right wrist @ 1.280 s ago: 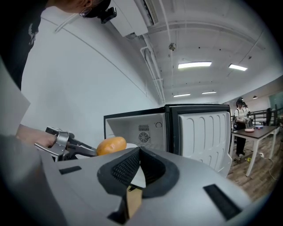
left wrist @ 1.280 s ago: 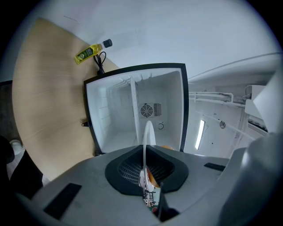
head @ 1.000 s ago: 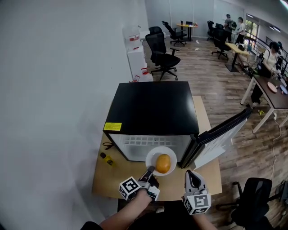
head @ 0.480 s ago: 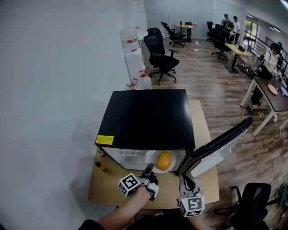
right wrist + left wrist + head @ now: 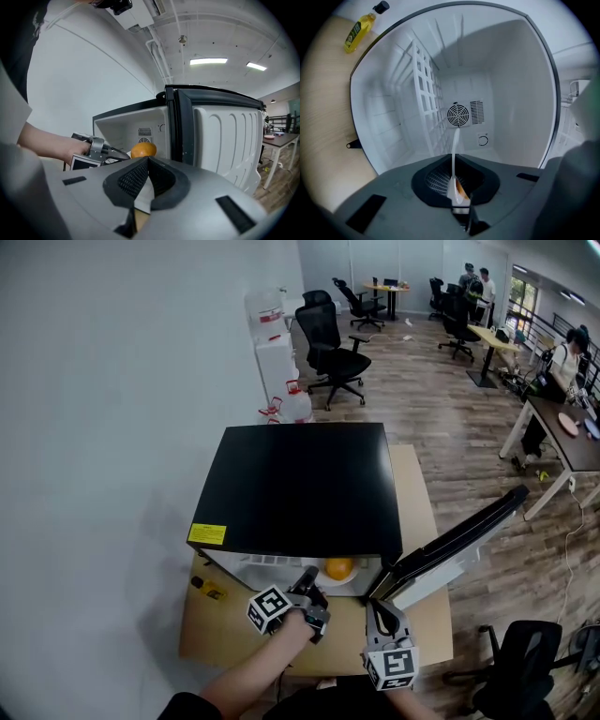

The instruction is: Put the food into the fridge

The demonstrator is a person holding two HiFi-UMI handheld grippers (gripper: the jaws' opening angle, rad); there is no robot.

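Orange [image 5: 338,567] and plate [image 5: 357,580] have slid from the open table in front of the fridge [image 5: 300,484] to its mouth, and in the head view the black top now hides their far side. The orange sits on the plate. The left gripper [image 5: 307,577] pinches the plate's near rim at about 8 o'clock from the fruit, jaws narrowed right down onto the thin white edge. The left gripper view shows that edge side-on between the pads, with a sliver of orange behind it.

Past the plate lies the white cavity, with a wire rack [image 5: 424,93] on one wall and a fan grille at the back. The door [image 5: 459,540] stands swung out at 4 o'clock from the fridge. The right gripper [image 5: 381,608] hovers at 5 o'clock from the orange, near the door's hinge end, its jaws closed and holding nothing. A yellow bottle [image 5: 208,589] lies on the table [image 5: 427,615] at 9 o'clock from the left gripper, well clear.

The step in hand looks like the insertion itself. Next, the plate likely needs carrying level and deeper, then lowering onto the floor of the cavity before the jaws let go. A tilt could roll the orange off.
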